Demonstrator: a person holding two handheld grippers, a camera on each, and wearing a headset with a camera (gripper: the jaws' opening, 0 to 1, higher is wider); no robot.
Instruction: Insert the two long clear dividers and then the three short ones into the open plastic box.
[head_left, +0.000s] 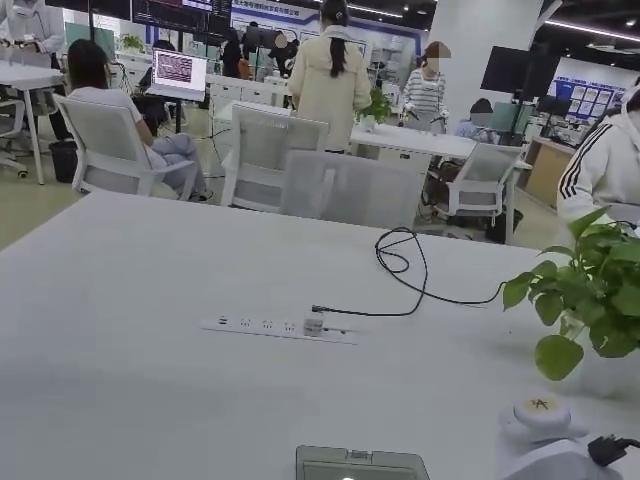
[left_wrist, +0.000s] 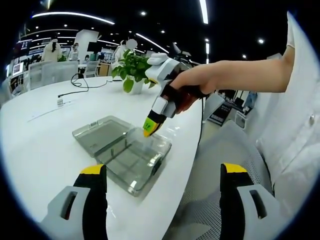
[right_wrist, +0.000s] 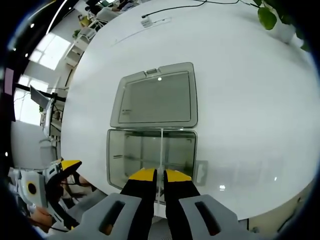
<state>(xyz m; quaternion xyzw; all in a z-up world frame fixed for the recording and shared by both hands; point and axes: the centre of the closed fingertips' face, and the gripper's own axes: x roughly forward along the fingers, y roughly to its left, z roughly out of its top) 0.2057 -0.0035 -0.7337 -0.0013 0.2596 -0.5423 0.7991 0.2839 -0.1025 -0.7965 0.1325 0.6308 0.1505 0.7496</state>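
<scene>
White office desk (right_wrist: 240, 100) is shown carrying an open clear plastic box (right_wrist: 111, 160) near its edge. A thin clear plastic divider (right_wrist: 161, 150) is held upright inside the box by the closed right tool (right_wrist: 159, 175). The left tool (left_wrist: 162, 169) is held with its jaws wide apart.

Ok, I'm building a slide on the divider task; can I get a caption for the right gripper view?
Right gripper holds a clear divider edge-on over the open plastic box.
</scene>
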